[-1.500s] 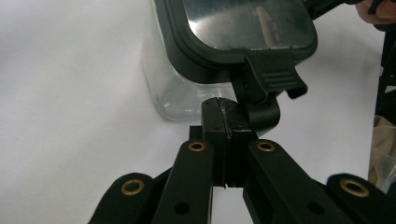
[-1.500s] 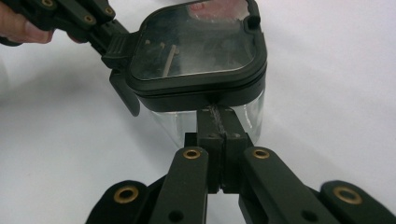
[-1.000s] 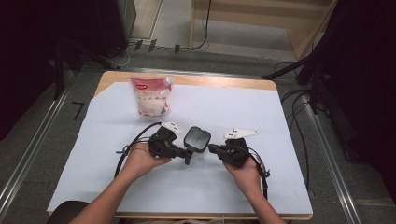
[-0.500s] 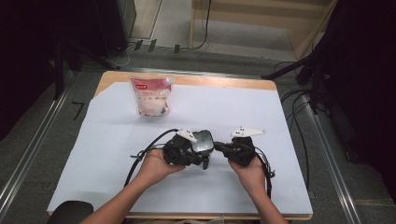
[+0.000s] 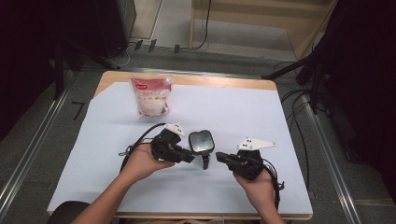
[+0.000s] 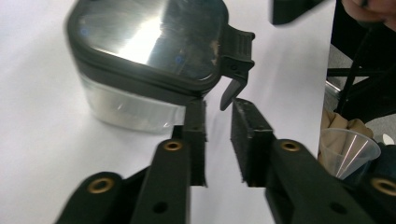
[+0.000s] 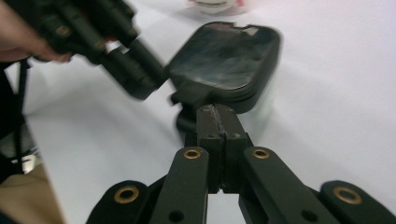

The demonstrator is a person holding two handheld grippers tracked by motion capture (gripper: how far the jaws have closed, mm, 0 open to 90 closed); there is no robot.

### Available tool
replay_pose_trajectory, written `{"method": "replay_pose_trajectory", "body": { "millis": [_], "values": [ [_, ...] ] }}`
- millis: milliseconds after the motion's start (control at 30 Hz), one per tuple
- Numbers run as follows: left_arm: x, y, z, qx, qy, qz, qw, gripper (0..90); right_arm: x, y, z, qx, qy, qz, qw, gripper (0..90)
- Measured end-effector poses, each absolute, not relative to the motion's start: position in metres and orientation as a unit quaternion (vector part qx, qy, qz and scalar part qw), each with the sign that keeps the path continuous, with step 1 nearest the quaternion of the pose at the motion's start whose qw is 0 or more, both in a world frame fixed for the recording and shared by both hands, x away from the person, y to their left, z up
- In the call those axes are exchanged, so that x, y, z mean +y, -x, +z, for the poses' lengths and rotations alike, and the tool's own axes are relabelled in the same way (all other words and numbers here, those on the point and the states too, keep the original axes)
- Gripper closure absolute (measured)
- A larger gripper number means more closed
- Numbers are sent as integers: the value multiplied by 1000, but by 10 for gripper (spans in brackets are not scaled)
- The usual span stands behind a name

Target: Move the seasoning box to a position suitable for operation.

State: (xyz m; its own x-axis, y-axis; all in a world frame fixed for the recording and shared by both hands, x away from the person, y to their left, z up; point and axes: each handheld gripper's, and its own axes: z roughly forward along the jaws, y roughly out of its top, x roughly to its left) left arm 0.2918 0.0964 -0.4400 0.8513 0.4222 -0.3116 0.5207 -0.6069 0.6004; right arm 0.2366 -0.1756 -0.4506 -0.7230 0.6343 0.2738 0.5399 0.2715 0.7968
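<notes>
A clear container (image 5: 201, 141) with a black lid stands mid-table, its latch (image 5: 205, 161) sticking out on the near side. My left gripper (image 5: 187, 157) lies just left of the latch. In the left gripper view the left gripper (image 6: 218, 109) shows a narrow gap. Its jaws have just been opening, and nothing is between them. The latch (image 6: 231, 91) hangs just beyond their tips, below the lid (image 6: 144, 46). My right gripper (image 5: 219, 157) points at the latch from the right, a little apart. In the right gripper view the right gripper (image 7: 217, 114) is shut and empty, facing the container (image 7: 224, 56).
A bag of white grains (image 5: 152, 95) with a red label stands at the far left of the white table cover (image 5: 243, 112). A clear plastic cup (image 6: 348, 151) sits beyond the table's edge. Cables trail from both grippers toward the near edge.
The left gripper's jaws have parted slightly beside the latch. The right gripper has drawn back to the near right, away from the container. The container stays on the table.
</notes>
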Motion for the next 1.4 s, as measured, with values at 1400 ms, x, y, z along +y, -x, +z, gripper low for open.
{"method": "replay_pose_trajectory", "body": {
  "millis": [1400],
  "values": [
    [134,-311,-436,289,-880,-21,376,417,-118,-240,-492,831,-349,432,8,900]
  ]
}}
